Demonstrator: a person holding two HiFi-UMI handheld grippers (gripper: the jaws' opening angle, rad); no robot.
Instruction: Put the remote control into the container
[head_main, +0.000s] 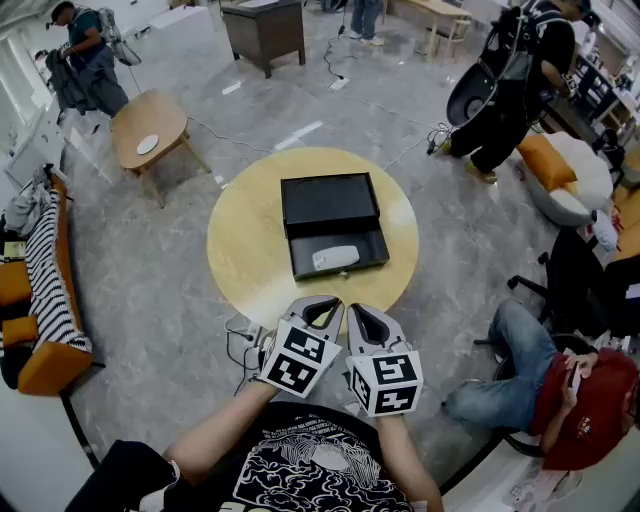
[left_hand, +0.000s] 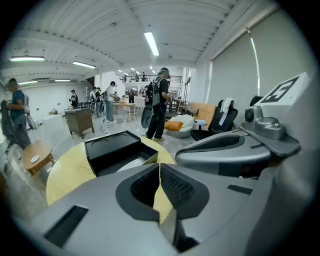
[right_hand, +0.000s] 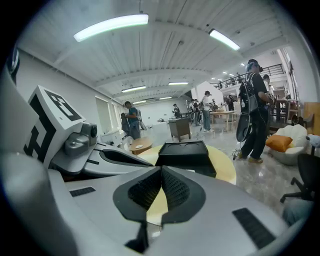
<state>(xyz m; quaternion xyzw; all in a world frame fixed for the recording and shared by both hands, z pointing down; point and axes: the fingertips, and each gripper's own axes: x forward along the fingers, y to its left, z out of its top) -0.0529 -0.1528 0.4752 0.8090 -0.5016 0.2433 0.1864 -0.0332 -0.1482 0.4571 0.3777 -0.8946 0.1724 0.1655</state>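
Observation:
A pale grey remote control (head_main: 335, 258) lies inside the open black container (head_main: 372, 256) on the round yellow table (head_main: 240, 250). The container's black lid (head_main: 329, 201) rests just behind it. Both grippers hover side by side at the table's near edge, short of the box. My left gripper (head_main: 322, 309) is shut with nothing in it, and my right gripper (head_main: 363, 319) is shut and empty too. From the left gripper view the container (left_hand: 112, 150) sits ahead beyond the closed jaws; in the right gripper view the container (right_hand: 185, 155) is straight ahead.
A person in a red top (head_main: 560, 395) sits on the floor at the right. A small wooden side table (head_main: 148, 128) stands back left, a striped sofa (head_main: 45, 270) at the far left. Cables (head_main: 240, 340) lie under the table's near edge. People stand farther back.

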